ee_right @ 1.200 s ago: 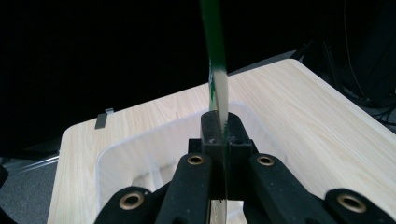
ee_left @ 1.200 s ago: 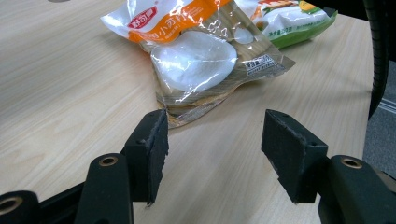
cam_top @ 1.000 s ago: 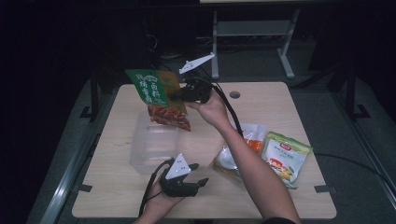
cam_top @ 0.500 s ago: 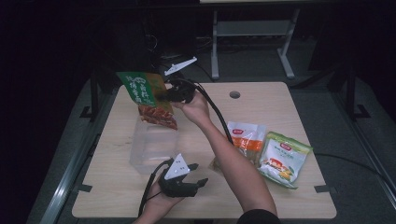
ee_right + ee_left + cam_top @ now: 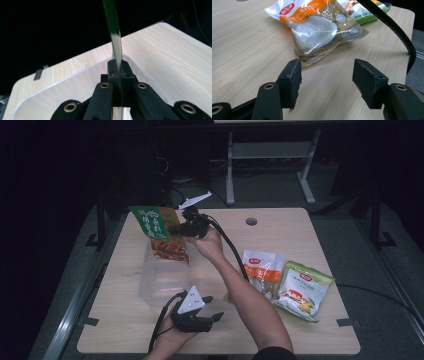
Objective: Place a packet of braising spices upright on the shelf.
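There are three snack bags, one clear box and two claws. The right claw (image 5: 181, 228) is shut tight on the green bag (image 5: 161, 231), pinching its edge. The bag hangs from the claw, up in the air, with its red bottom just over the far end of the clear box (image 5: 162, 282) below it. The left claw (image 5: 212, 316) rests on the table (image 5: 300, 330), close to the person, with its jaws wide apart and nothing between them. The orange bag (image 5: 317, 25) lies just in front of this claw, and the yellow-green bag (image 5: 302, 290) lies right past that one. Since a moment ago, the right claw has carried the green bag lower and nearer the box. The left claw has stayed put.
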`<state>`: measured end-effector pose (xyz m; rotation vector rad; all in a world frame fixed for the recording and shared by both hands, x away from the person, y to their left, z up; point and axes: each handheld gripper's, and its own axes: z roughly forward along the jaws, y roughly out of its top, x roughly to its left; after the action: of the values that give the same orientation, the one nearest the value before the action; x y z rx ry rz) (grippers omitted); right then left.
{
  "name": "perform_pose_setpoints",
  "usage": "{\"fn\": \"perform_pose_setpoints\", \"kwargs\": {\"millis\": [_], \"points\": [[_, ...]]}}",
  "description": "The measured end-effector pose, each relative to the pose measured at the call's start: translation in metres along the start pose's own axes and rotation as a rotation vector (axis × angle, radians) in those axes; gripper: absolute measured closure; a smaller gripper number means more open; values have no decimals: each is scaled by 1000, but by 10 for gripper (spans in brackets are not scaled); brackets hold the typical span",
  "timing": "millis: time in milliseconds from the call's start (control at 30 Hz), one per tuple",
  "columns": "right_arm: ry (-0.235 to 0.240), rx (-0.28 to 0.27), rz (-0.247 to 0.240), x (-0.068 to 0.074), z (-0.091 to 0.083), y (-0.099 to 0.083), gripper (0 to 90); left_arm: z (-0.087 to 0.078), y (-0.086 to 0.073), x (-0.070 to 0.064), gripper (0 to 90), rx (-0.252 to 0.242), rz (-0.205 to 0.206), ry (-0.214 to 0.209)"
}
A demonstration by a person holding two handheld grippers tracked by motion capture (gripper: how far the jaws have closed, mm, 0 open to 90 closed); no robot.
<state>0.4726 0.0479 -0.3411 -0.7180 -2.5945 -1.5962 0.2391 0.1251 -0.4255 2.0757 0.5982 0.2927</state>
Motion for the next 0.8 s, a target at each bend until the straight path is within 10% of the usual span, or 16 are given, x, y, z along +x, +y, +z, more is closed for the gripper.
{"fn": "perform_pose_setpoints", "kwargs": {"millis": [533, 800], "points": [[-9, 6, 31, -8, 4, -18, 880, 0, -1, 1, 389, 12, 3, -1], [-40, 10, 66, -9, -18, -14, 679, 1, -1, 1, 378, 12, -7, -5]]}}
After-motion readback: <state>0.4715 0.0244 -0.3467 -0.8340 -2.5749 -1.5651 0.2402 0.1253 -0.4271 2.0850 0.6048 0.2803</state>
